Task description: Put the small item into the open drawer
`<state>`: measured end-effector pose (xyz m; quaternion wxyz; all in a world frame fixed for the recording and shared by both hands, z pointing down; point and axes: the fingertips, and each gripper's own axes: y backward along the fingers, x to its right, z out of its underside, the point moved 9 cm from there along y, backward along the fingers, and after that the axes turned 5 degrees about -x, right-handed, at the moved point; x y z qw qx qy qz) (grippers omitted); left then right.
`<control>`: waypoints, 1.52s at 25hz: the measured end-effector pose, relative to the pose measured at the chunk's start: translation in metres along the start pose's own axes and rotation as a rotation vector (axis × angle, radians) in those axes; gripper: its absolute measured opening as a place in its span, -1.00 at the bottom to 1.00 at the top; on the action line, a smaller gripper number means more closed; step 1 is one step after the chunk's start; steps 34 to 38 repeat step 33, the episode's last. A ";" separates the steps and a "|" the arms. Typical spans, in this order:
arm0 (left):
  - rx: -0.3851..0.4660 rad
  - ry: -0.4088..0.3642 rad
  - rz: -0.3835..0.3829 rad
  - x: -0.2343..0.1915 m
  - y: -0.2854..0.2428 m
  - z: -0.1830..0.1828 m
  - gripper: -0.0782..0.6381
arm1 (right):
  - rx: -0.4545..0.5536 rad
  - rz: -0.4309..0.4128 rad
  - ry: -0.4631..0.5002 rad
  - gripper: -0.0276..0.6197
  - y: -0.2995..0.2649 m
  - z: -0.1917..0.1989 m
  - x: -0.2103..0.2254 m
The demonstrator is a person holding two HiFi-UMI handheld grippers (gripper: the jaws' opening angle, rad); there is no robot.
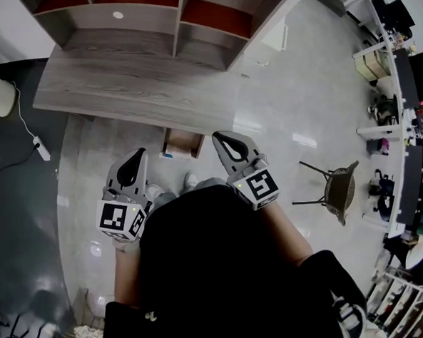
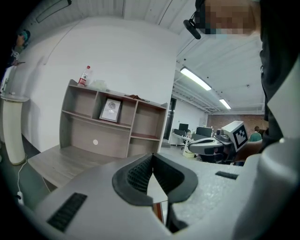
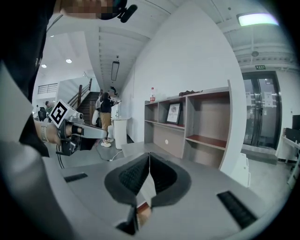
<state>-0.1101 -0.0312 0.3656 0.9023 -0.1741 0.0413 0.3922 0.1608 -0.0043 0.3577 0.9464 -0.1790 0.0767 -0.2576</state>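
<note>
Grey wood-grain desk (image 1: pixel 120 84) fills the upper left of the head view, with a shelf unit (image 1: pixel 152 18) at its back. Below it the left gripper (image 1: pixel 140 153) is clenched tip to tip on nothing. Further right, the open drawer (image 1: pixel 183 142) juts from under the desk's front edge toward the person. It lies ahead of and between the 2 grippers. The right gripper (image 1: pixel 218 136) is likewise pinched closed and empty, and its tip sits just beside the drawer's right side, so it looks slightly the nearer hand.

The small item cannot be picked out in any view. A bluish speck at the drawer's left front corner is too small to tell.

Only the head view shows the drawer. The left gripper view (image 2: pixel 152 155) and right gripper view (image 3: pixel 149 154) look level over the desktop at the shelves, and each catches the other gripper off to its side.
</note>
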 end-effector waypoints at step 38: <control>-0.015 -0.007 0.051 -0.009 0.015 -0.004 -0.77 | -0.006 0.020 -0.023 -0.87 -0.014 0.003 -0.022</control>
